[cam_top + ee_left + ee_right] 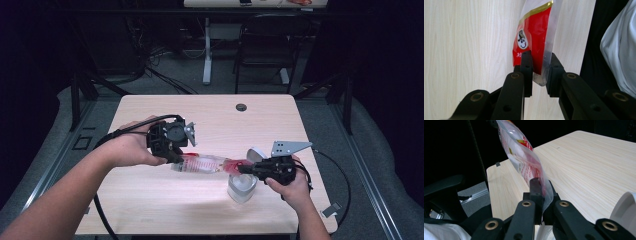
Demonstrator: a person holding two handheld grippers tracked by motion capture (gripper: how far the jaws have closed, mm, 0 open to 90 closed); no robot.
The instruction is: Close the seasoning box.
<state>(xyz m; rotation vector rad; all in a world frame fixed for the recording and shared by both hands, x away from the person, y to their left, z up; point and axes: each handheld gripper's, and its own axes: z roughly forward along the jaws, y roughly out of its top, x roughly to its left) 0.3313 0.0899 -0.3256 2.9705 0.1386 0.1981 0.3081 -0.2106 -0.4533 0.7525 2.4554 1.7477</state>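
Observation:
A red and clear snack bag [202, 163] hangs stretched level above the wooden table [150, 200], held between both grippers. My left gripper [177, 159] is shut on the bag's left end; in the left gripper view the black pads [527, 60] pinch the bag's sealed edge [534, 37], which has a cartoon face on it. My right gripper [242, 169] is shut on the bag's right end. The right gripper view has the jaws [541, 182] closed on the crumpled clear film [521, 152]. A clear jar [241, 189] stands on the table just below the right gripper.
A round pale lid [256, 154] lies behind the jar, and its rim [625, 207] is at the right of the right gripper view. A cable hole [241, 107] sits near the table's far edge. A black chair [265, 45] and desk legs stand beyond the table.

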